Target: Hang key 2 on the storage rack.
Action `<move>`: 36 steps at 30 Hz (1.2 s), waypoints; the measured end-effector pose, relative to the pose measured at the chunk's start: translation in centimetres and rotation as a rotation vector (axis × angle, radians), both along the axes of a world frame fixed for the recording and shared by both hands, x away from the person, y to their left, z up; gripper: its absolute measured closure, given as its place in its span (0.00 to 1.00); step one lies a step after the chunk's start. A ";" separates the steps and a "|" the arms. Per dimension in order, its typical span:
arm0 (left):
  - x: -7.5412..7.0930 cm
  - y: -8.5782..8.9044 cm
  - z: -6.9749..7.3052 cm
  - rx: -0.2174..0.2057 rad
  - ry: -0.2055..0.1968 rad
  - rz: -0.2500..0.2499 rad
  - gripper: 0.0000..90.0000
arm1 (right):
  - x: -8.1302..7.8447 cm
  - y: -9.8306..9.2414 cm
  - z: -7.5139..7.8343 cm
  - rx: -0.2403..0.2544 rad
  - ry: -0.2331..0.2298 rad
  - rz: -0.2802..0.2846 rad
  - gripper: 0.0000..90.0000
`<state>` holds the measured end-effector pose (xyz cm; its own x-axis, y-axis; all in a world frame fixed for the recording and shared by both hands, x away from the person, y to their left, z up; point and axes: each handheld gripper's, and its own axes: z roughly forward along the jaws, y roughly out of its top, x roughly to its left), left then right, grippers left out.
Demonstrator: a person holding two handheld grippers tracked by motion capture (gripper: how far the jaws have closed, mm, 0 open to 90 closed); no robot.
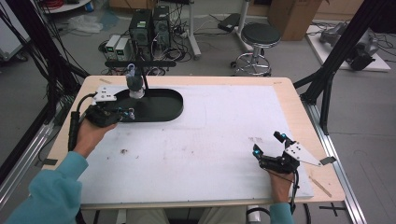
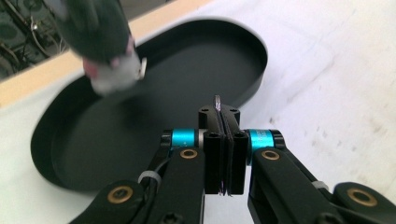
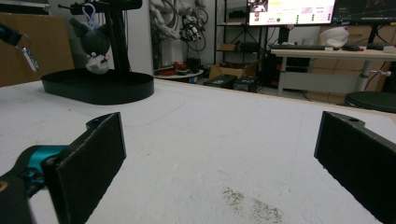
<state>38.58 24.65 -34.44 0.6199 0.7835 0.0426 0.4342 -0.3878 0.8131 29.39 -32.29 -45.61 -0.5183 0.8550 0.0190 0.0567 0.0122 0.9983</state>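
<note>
A black oval tray [image 1: 163,109] forms the base of a stand at the table's back left. A dark and white plush toy [image 1: 134,85] hangs over it from the stand's arm by a blue loop. The toy is blurred in the left gripper view [image 2: 105,42] and small in the right gripper view [image 3: 95,46]. My left gripper [image 1: 128,113] is over the tray's near left rim, shut on a thin metal piece [image 2: 217,101] that pokes up between its pads. My right gripper [image 1: 267,144] rests low at the table's front right, open [image 3: 219,154], with nothing between its jaws.
The white table top [image 1: 210,130] has a wooden border and a few dirt marks [image 3: 252,205]. Past the table's far edge stand a stool [image 1: 259,37], computer boxes [image 1: 149,28] and cables. A black frame leg [image 1: 327,79] rises at the right.
</note>
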 end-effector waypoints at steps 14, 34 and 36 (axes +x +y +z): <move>3.0 -1.6 5.3 0.004 -0.053 -0.065 0.98 | 0.0 0.0 0.0 0.005 -0.001 0.001 0.01; 7.4 -3.4 9.5 0.045 -0.030 -0.129 0.98 | -0.1 0.0 0.0 0.006 0.004 0.000 0.01; 7.7 -3.5 9.7 0.053 -0.020 -0.136 0.98 | -0.1 0.0 0.0 0.007 0.006 0.001 0.01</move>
<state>46.31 21.13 -24.70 0.7189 0.6885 0.0950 0.3585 -0.4844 0.7980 29.33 -32.32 -45.61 -0.5187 0.8545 0.0279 0.0624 0.0053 0.9980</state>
